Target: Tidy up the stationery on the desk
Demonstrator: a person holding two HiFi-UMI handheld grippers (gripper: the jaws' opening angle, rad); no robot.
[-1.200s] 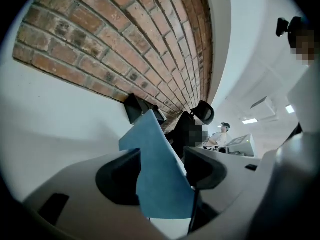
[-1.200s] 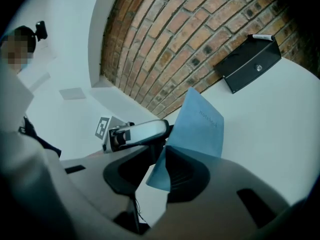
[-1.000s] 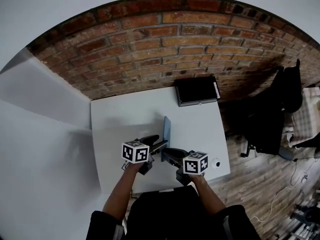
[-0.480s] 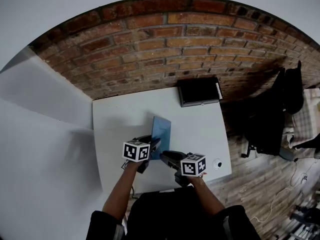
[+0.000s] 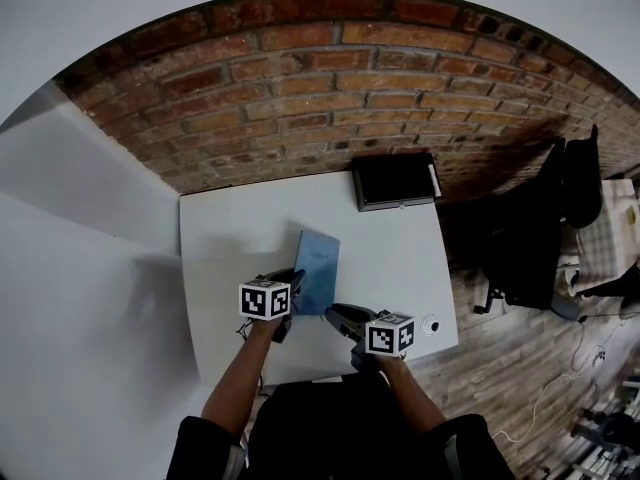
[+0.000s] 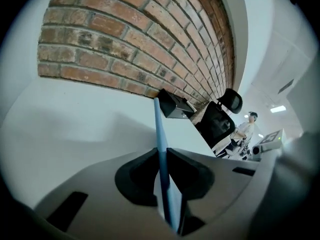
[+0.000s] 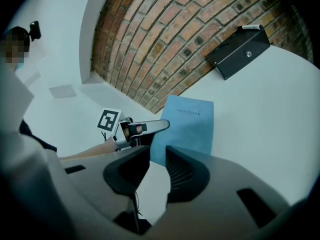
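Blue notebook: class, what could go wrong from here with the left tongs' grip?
1. The left tongs, which have just been closing, pinch only the thin edge of the blue notebook; it could slip or its cover bend.
2. The right tongs stand open close by and might knock it.

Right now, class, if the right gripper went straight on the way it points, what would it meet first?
Probably the near edge of the blue notebook, on which the left gripper has just been closing, dead ahead. Depth is unclear: the white table might come first.

Bright even light, soft shadows, strong fisheye curvature, dark corners.
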